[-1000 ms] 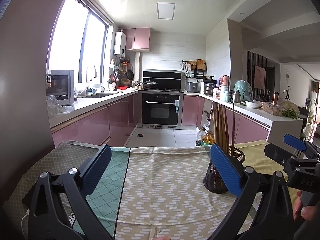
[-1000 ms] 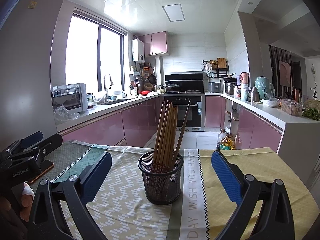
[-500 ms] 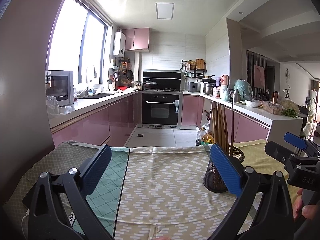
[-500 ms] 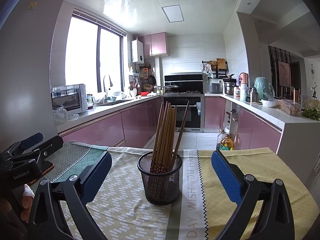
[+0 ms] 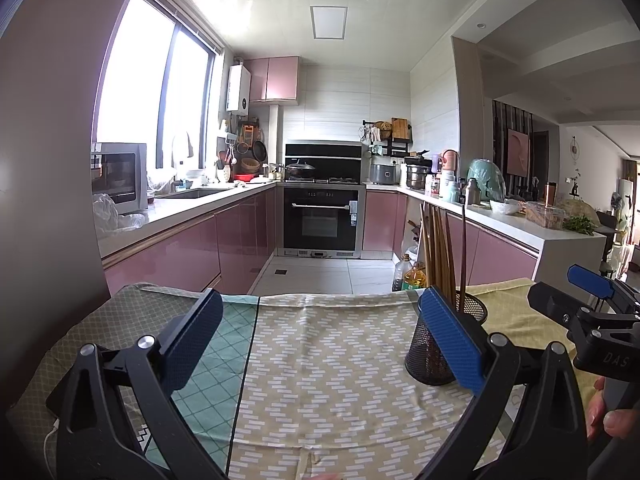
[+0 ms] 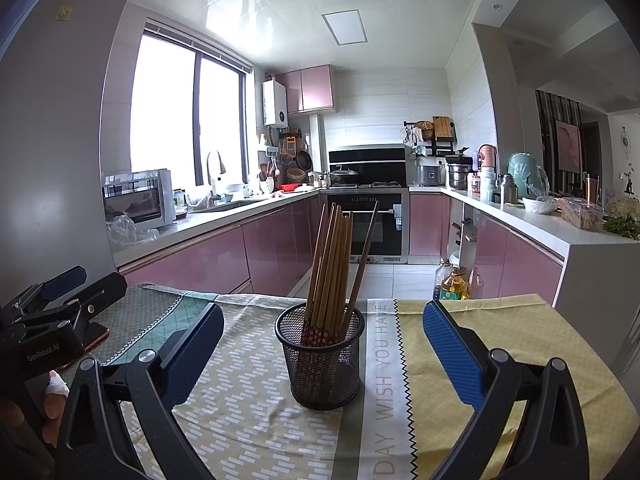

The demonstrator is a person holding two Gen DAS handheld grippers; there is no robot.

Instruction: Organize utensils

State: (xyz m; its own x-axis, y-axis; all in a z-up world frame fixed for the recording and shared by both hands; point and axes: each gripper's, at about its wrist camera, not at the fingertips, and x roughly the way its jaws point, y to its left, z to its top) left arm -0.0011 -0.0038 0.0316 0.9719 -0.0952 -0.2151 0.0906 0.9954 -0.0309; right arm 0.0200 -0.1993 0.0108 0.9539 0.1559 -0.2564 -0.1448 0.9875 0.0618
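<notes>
Right gripper (image 6: 322,356) spread wide, nothing between its blue pads (image 6: 450,354), poised low over the table just short of the mesh holder (image 6: 322,360). Left gripper (image 5: 320,344) likewise parted and empty, pointing across bare cloth, with the mesh holder (image 5: 434,354) partly hidden behind its right-hand pad.

Straight ahead in the right wrist view: black wire-mesh holder standing upright on the patterned tablecloth (image 6: 248,412), beside a pale printed strip (image 6: 382,380) with lettering. Inside it, a bundle of wooden chopsticks (image 6: 330,268), leaning a little leftward, red-patterned ends down in the basket; one darker chopstick (image 6: 366,258) tilted the other way, apart from the bundle at the top.

Off to the left edge of the same view, the left gripper's black body (image 6: 52,320) over a green checked part of the cloth, fingers (image 6: 54,400) of the holding hand visible below it.

Beyond the table: pink kitchen cabinets (image 6: 200,260), built-in oven (image 6: 370,220) at the far end, microwave (image 6: 138,200) on the left counter, oil bottles (image 6: 452,282) on the floor.
</notes>
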